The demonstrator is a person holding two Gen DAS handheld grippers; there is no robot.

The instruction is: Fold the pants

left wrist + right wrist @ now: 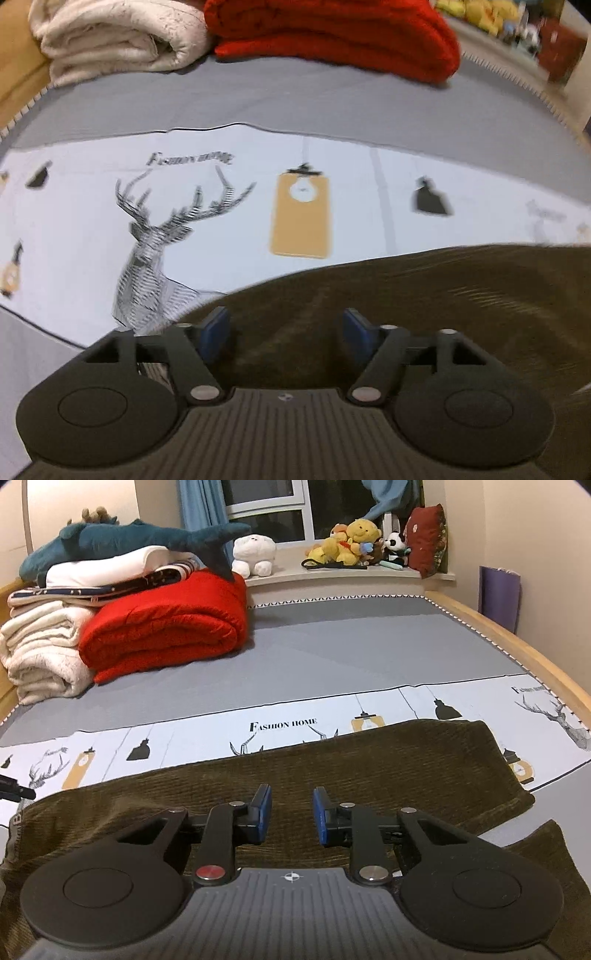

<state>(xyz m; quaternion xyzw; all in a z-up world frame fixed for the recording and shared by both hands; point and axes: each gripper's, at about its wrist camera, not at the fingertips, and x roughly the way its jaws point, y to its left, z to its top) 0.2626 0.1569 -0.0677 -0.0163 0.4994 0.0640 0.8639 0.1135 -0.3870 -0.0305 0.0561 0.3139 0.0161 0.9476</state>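
Dark olive corduroy pants (369, 760) lie flat across the printed white band of the bed sheet (284, 725), stretched from left to right, with a second layer of the same cloth at the lower right. My right gripper (291, 805) hovers over the middle of them. Its blue pads (264, 808) stand a little apart with nothing pinched between them. In the left wrist view, my left gripper (286, 325) is wide open above one end of the pants (443, 295), whose curved edge runs just ahead of the fingers. Nothing sits between its pads.
A folded red blanket (166, 624) and a cream blanket (40, 657) are stacked at the far left of the grey sheet (351, 646), with a plush shark (122, 539) on top. Soft toys (351, 539) line the window sill. The wooden bed frame (517, 642) runs along the right.
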